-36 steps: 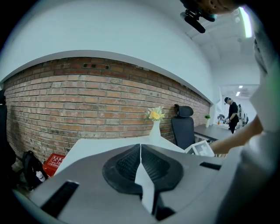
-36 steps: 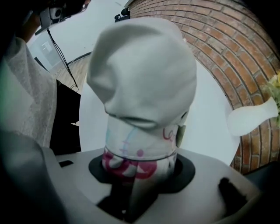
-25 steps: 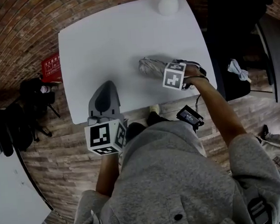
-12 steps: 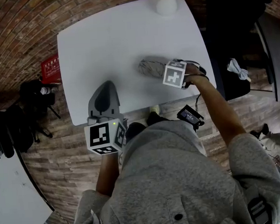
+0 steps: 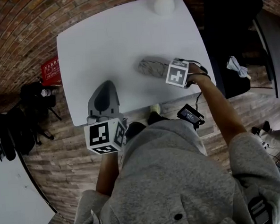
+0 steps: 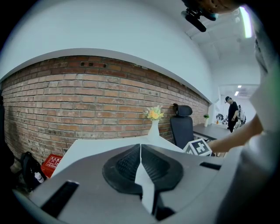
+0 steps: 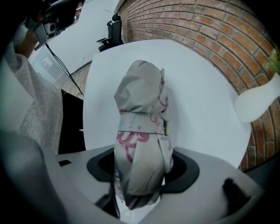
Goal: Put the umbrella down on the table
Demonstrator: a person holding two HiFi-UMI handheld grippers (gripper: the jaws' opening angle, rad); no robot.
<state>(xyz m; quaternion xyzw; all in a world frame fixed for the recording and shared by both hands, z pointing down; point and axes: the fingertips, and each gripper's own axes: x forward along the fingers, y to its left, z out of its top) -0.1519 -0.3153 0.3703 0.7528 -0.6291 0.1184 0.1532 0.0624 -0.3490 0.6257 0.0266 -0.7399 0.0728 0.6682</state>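
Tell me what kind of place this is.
Likely an office or studio: a brick wall, a black office chair, and a white table with a flower vase.

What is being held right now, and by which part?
Right gripper: folded umbrella, near end, between jaws that have just been opening. Left gripper: nothing, shut.

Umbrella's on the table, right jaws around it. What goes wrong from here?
1. The right gripper presses the umbrella while its jaws have just been opening; lifting now could drag the fabric up.
2. The umbrella lies near the right edge of the table; a sideways pull may roll it off.
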